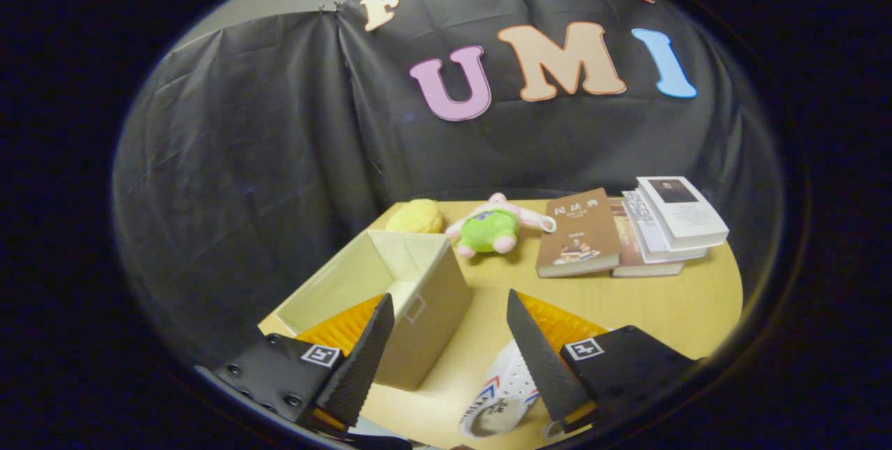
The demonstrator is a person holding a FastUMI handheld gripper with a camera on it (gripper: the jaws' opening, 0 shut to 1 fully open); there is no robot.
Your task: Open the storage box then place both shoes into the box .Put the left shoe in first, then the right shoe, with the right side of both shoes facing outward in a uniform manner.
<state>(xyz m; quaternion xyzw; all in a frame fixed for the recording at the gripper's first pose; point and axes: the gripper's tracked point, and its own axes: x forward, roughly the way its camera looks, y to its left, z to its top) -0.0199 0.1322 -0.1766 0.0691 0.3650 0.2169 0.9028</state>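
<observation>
A beige fabric storage box (425, 311) stands on the wooden table (662, 304) with its top open and its pale inside showing. My gripper (449, 311) hangs above the table, open, with nothing between its fingers. The left finger (362, 359) overlaps the box's near corner. A white shoe (505, 391) with red and blue marks lies on the table below the right finger (540, 359), partly hidden by it. What lies inside the box is partly hidden by the left finger.
Beyond the box lie a yellow plush (416, 216) and a green and pink plush toy (491, 229). A brown book (578, 234) and a stack of books (669, 223) lie at the far right of the table.
</observation>
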